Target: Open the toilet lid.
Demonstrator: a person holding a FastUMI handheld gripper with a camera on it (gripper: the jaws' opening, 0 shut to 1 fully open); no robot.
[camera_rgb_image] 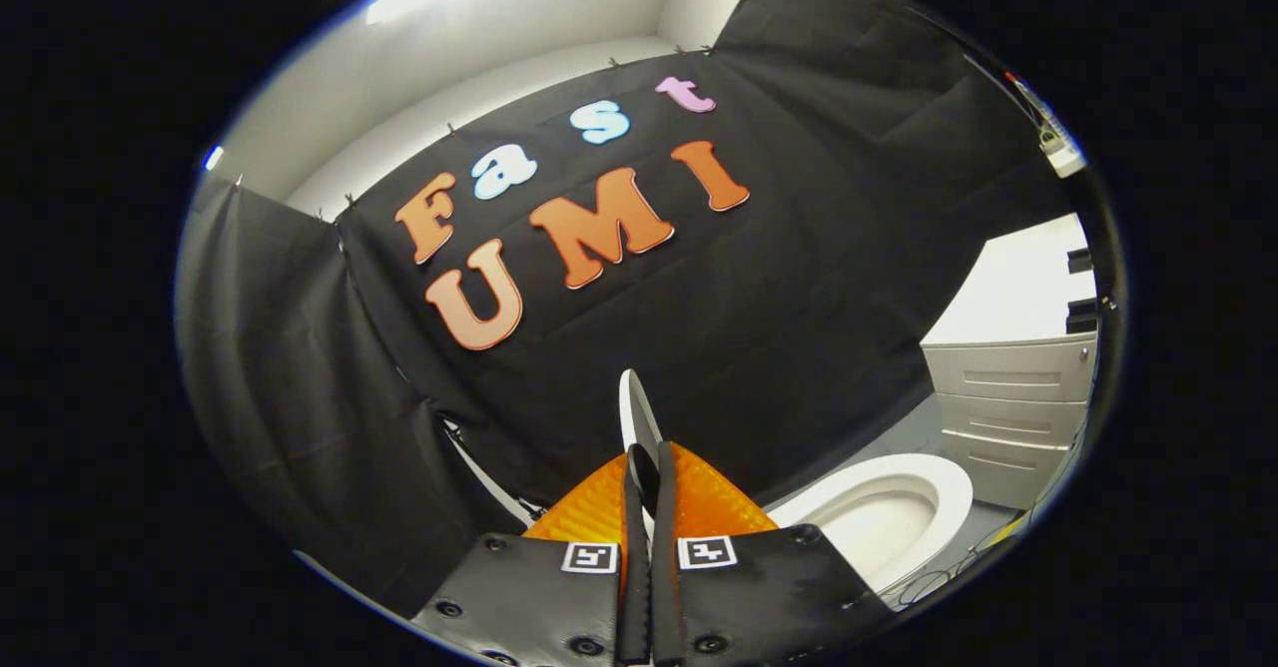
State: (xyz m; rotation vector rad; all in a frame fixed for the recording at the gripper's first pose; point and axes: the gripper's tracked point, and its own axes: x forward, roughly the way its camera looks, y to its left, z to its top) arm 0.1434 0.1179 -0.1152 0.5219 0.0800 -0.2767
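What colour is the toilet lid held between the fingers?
White, seen edge-on in the gripper view: the thin white toilet lid.

One toilet (879,517) is standing in the booth, with one seat open to view and one lid (637,412) rising upright on edge. One gripper (647,472) is showing here, and its two fingers (632,507) are closing on the lid's thin edge, each finger carrying one square marker (707,552), so two markers together. One cabinet (1013,407) is standing beyond the toilet, showing three drawer fronts.
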